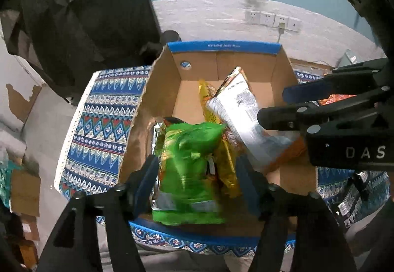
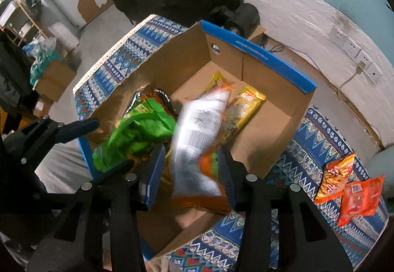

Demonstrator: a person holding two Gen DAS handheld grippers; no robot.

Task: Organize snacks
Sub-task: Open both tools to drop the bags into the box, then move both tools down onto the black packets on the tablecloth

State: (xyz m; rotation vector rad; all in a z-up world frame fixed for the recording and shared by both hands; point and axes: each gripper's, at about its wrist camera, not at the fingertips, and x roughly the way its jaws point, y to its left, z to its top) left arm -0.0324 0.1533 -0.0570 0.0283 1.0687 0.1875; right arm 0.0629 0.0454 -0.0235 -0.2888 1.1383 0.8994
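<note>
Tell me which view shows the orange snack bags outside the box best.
The right wrist view: both orange snack bags lie in full sight on the patterned cloth, right of the cardboard box. The left wrist view shows only an orange sliver behind the right tool.

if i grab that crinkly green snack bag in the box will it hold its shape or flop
The crinkly green snack bag would likely flop: its film looks creased and puffed. Probably light for its size, and the glossy surface may slip between pads.

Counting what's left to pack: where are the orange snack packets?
In the right wrist view, two orange snack packets lie on the patterned tablecloth, right of the cardboard box.
</note>
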